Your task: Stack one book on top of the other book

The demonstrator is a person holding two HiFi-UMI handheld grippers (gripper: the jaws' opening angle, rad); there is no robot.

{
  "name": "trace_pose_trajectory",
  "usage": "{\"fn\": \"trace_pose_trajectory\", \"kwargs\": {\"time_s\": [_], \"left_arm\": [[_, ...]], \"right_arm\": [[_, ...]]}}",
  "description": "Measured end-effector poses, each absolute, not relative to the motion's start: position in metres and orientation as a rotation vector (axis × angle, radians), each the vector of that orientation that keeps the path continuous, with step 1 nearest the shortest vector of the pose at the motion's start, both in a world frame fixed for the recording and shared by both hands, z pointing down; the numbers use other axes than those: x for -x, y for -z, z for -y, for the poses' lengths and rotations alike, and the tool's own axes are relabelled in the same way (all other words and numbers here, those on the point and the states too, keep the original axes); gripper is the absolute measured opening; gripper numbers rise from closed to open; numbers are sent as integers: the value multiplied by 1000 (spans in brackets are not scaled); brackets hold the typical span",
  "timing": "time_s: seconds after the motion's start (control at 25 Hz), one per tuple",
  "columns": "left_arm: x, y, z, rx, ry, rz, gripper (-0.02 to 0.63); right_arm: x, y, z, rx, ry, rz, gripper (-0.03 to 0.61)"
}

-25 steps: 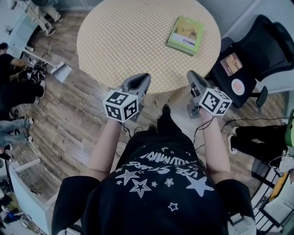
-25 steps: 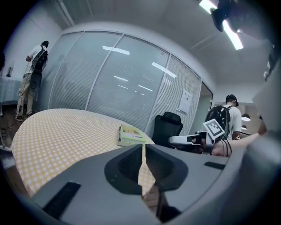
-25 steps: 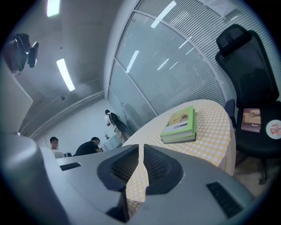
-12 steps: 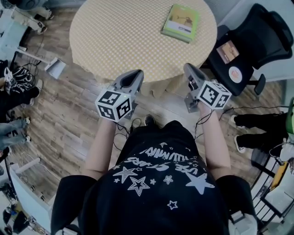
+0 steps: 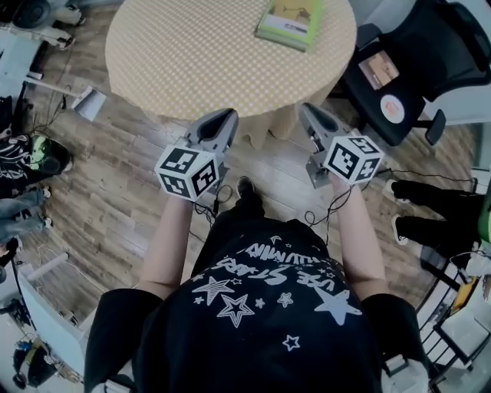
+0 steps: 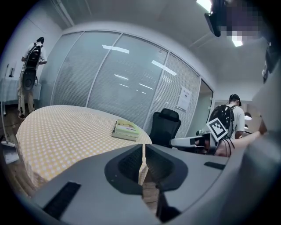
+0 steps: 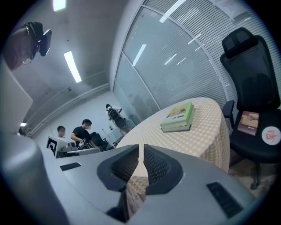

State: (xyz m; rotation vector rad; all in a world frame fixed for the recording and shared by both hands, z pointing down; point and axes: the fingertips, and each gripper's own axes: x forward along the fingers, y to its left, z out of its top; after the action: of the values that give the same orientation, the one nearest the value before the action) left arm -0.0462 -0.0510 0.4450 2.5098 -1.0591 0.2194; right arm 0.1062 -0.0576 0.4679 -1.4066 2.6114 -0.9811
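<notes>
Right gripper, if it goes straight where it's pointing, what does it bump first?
Probably the cloth-covered near edge of the round table; the right gripper aims at it. The books lie farther on, though depth is unclear.

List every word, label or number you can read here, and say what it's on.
Nothing reads clearly.
Shirt: white lettering, upside down, illegible.
Green book: cover print too small.
Booklet on the chair: too small.
Sheet on the glass wall: blurred.
Marker cubes: patterns only, no words.
</notes>
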Motion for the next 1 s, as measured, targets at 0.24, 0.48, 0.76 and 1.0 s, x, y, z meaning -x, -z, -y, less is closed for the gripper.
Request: {"fn": "trace_pose_trajectory", "kwargs": {"time_s": [0.24,0.48,0.76,1.0], "left_arm": [[22,-436,0,-2517,-208,1127,26],[-2,-424,-47,-2533,-178,1186,26],[-29,-409,-104,-2551,-150,1229,26],[-39,-401,-148,-2562,-132,1299,26]], "right_arm": [[-135,-462,7,1349,951,-2630,51],[-160,-454,-42,1299,925,-2651,51],[-179,-436,-92,1261,846,-2684,49],[-198,-431,-138,1279,807,-2690,43]]}}
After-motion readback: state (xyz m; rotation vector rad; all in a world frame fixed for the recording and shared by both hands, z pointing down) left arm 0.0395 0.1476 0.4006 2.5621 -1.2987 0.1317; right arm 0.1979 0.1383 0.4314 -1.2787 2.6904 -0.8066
